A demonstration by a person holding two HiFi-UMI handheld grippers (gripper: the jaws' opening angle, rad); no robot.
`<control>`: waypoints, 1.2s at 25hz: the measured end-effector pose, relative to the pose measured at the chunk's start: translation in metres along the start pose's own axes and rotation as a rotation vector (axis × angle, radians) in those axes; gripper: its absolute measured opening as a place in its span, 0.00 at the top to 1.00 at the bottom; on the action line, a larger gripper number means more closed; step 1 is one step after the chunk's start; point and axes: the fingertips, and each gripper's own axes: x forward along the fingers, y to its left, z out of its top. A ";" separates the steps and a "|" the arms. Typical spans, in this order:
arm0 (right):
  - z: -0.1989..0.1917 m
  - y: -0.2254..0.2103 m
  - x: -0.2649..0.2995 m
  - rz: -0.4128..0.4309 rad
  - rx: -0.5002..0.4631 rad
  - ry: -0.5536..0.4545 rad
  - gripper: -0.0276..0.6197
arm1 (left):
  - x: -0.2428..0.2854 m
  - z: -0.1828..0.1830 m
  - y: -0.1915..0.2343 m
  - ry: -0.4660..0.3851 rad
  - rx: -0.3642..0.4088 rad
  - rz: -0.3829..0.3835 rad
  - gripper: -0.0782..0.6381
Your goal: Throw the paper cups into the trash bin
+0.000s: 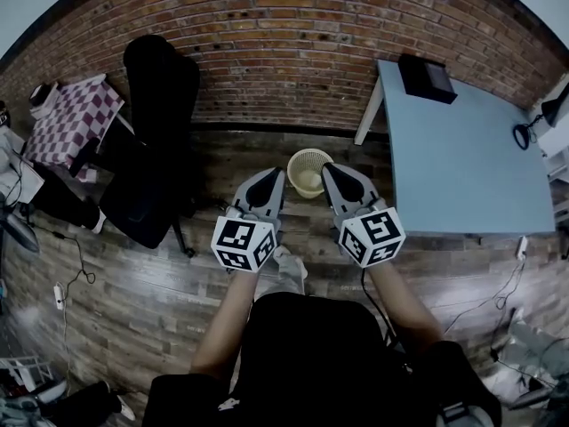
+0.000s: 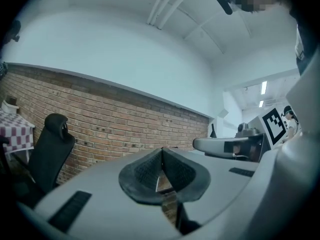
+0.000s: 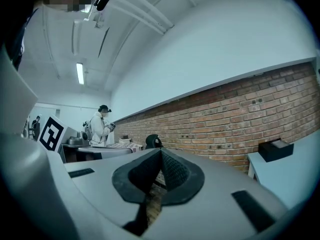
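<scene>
Near the trash bin (image 1: 308, 153), the left gripper (image 1: 274, 178) and right gripper (image 1: 331, 172) hang side by side, jaws pressed together, empty.

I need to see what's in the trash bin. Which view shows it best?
The head view: it looks down into the pale round trash bin on the floor, its open top showing. The left gripper view and right gripper view show none of it; they look at the brick wall instead.

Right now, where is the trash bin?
In the head view the trash bin stands on the floor at centre, just beyond the tips of the left gripper and right gripper, with the blue table to its right.
</scene>
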 end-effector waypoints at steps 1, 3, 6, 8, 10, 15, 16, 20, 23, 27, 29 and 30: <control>0.000 0.001 -0.002 0.001 0.001 -0.001 0.95 | -0.002 0.001 -0.002 -0.001 0.004 0.001 0.88; 0.001 0.003 -0.005 0.001 0.001 -0.006 0.95 | -0.005 0.003 -0.005 -0.005 0.015 0.003 0.88; 0.002 0.007 -0.009 0.004 -0.002 -0.013 0.95 | -0.010 0.004 -0.009 -0.009 0.027 0.005 0.88; 0.003 0.010 -0.013 0.009 -0.001 -0.019 0.95 | -0.014 0.003 -0.013 -0.010 0.031 0.005 0.88; 0.004 0.012 -0.018 0.010 0.000 -0.025 0.95 | -0.017 0.003 -0.018 -0.011 0.034 0.003 0.88; 0.008 0.013 -0.030 0.004 0.000 -0.032 0.95 | -0.026 0.006 -0.031 -0.014 0.048 -0.011 0.88; 0.008 0.014 -0.033 0.004 0.000 -0.035 0.95 | -0.028 0.006 -0.034 -0.014 0.051 -0.012 0.88; 0.007 0.020 -0.046 0.010 -0.002 -0.034 0.95 | -0.034 0.006 -0.045 -0.018 0.059 -0.019 0.88; 0.006 0.024 -0.056 0.015 -0.002 -0.031 0.95 | -0.037 0.007 -0.056 -0.020 0.064 -0.026 0.88; 0.009 0.026 -0.067 0.013 -0.002 -0.041 0.95 | -0.041 0.005 -0.067 -0.013 0.069 -0.038 0.88; 0.010 0.027 -0.073 0.011 -0.004 -0.046 0.95 | -0.044 0.003 -0.073 -0.009 0.074 -0.044 0.88; 0.010 0.028 -0.076 0.011 -0.007 -0.047 0.95 | -0.045 0.003 -0.077 -0.006 0.078 -0.047 0.88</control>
